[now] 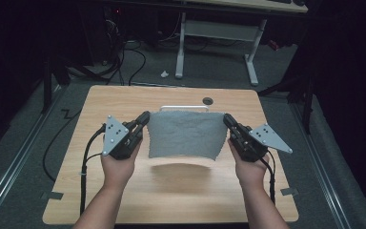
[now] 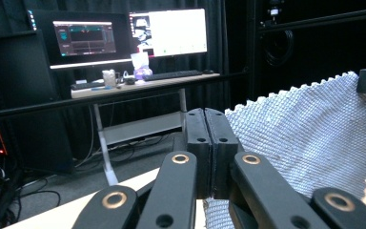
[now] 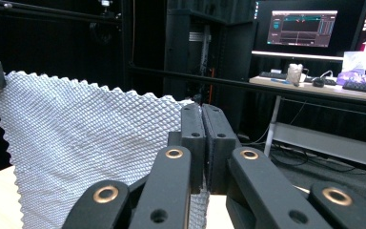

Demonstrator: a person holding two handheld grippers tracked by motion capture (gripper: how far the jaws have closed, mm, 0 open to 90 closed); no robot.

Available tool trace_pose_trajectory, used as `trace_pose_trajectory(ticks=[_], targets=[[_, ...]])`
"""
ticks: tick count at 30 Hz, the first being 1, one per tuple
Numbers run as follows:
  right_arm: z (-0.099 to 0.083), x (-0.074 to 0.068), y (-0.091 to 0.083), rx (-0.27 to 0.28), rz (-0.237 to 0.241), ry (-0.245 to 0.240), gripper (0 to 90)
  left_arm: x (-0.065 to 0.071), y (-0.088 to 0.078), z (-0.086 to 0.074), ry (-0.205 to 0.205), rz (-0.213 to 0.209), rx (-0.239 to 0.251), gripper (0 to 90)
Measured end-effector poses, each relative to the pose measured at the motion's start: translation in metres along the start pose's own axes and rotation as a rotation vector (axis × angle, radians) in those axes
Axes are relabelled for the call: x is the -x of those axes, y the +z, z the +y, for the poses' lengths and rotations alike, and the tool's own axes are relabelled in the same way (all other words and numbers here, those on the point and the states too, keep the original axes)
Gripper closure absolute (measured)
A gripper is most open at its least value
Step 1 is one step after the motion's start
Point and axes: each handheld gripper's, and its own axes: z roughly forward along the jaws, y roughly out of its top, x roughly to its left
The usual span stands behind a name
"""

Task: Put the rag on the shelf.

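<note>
Left gripper (image 1: pixel 144 119): jaws clamped on grey cloth (image 1: pixel 185 134), left upper corner. Cloth hangs stretched above table (image 1: pixel 100 102), zigzag edges free, bare wood all round. Right gripper (image 1: pixel 228 120): jaws clamped on right upper corner.

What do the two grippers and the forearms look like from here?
Both the left gripper and the right gripper are black, each topped by a grey three-cornered plate with dark dots. Brass-coloured pivot rings sit on their black linkage arms, behind flat rectangular jaws. A black cable trails from each. The forearms are bare, with no sleeves in sight.
</note>
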Motion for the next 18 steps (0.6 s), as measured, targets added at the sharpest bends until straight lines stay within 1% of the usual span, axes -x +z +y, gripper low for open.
trace_pose_trajectory(ticks=[3,8,9,12,15,18], targets=[[0.0,0.002,0.005,-0.011,0.0,0.0,89.5,-0.004,0.006,-0.002,0.017,0.01,-0.007,89.5],[0.002,0.006,0.014,-0.028,-0.003,0.012,89.5,-0.01,0.015,-0.004,0.016,0.013,-0.019,89.6],[0.003,0.006,0.015,-0.027,-0.003,0.004,89.5,-0.012,0.018,-0.004,0.017,0.014,-0.018,89.6],[0.005,0.007,0.02,-0.024,-0.009,0.006,89.5,-0.017,0.026,-0.006,0.023,0.021,-0.026,89.6],[0.007,0.009,0.025,-0.024,-0.011,0.005,89.5,-0.021,0.033,-0.006,0.014,0.024,-0.027,89.6],[0.009,0.011,0.03,-0.025,-0.016,-0.003,89.5,-0.024,0.038,-0.004,0.032,0.029,-0.027,89.6]])
